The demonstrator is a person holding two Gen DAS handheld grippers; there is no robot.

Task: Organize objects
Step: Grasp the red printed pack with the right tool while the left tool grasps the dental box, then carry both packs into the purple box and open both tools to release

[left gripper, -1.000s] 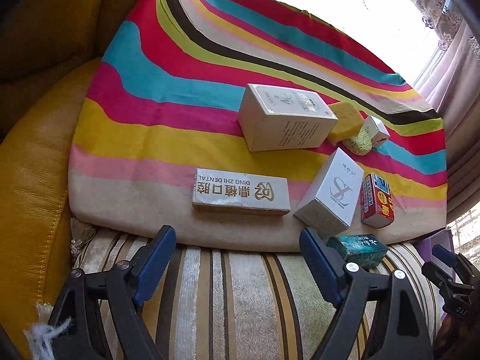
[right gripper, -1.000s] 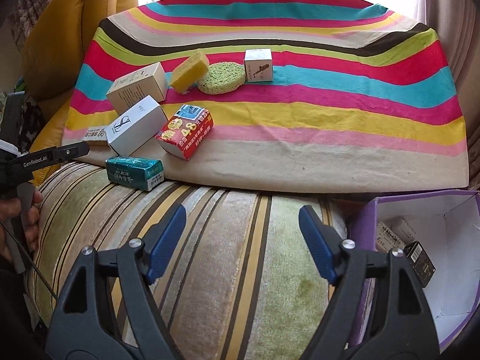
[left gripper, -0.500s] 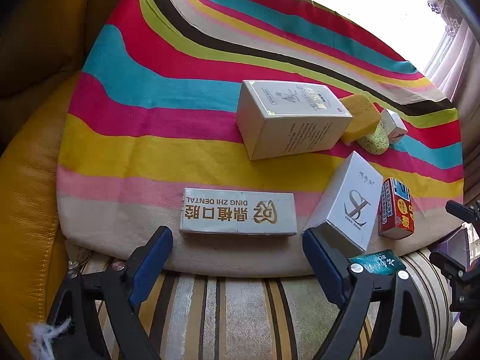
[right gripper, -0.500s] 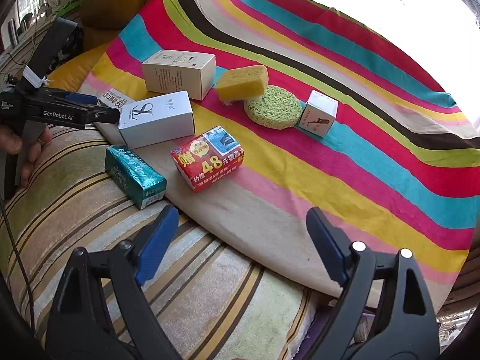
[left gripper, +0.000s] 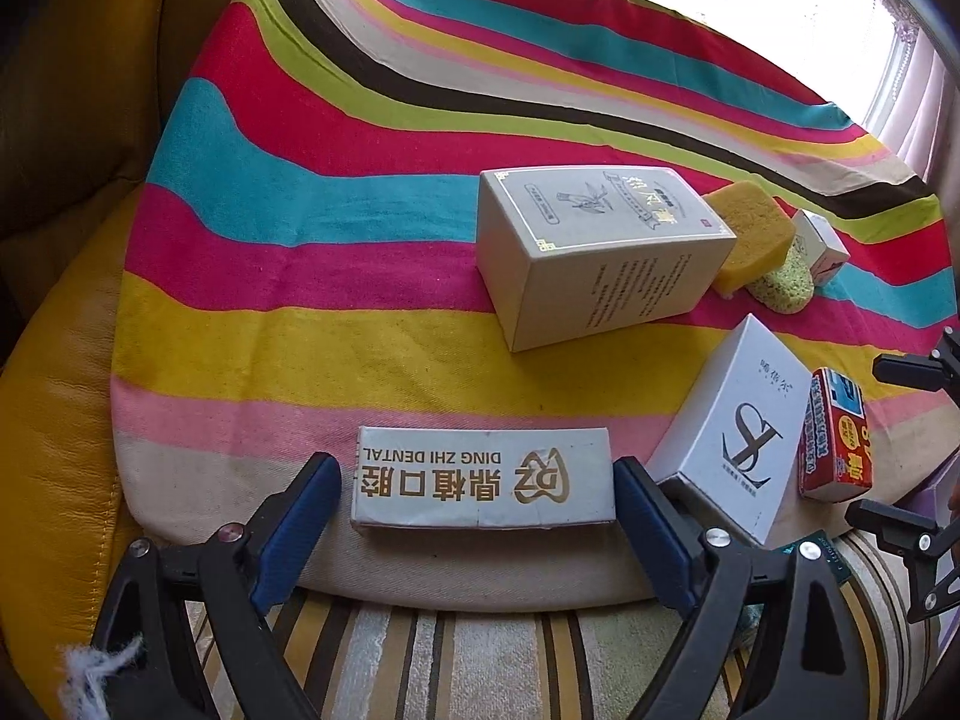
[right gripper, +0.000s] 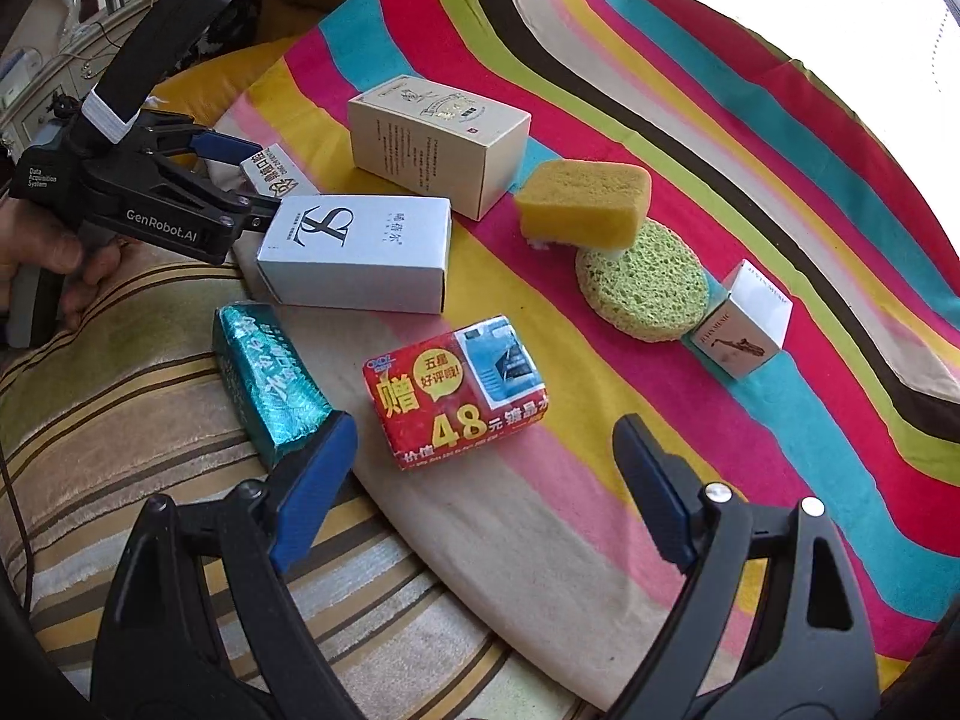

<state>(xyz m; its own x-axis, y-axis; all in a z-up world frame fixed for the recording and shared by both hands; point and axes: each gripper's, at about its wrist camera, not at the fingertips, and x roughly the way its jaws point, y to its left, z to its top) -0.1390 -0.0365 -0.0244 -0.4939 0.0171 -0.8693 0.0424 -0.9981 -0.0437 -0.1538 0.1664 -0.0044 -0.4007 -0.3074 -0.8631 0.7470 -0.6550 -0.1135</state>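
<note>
A long white dental box (left gripper: pixel 483 483) lies at the near edge of the striped cloth (left gripper: pixel 300 210). My left gripper (left gripper: pixel 475 463) straddles it lengthwise; its jaws are opening, and the blue pads stand just off the box's two ends. In the right wrist view, the left gripper (right gripper: pixel 255 177) reaches in behind the white box with a black logo (right gripper: pixel 360 252). My right gripper (right gripper: pixel 485 422) is open, and the red box (right gripper: pixel 456 390) lies just ahead between its fingertips, untouched. A teal box (right gripper: pixel 267 384) lies beside its left finger.
Further back are a beige carton (left gripper: pixel 594 252), a yellow sponge (right gripper: pixel 585 198) resting on a round green sponge (right gripper: pixel 648 288), and a small white cube box (right gripper: pixel 744 324). A striped cushion (left gripper: pixel 480 660) lies under the cloth, yellow leather sofa (left gripper: pixel 60 420) to the left. A hand (right gripper: pixel 48 252) holds the left gripper.
Both jaws have widened. The left gripper came forward until the dental box lies between its pads. The right gripper rolled and swung left to the red box; the purple box left its view.
</note>
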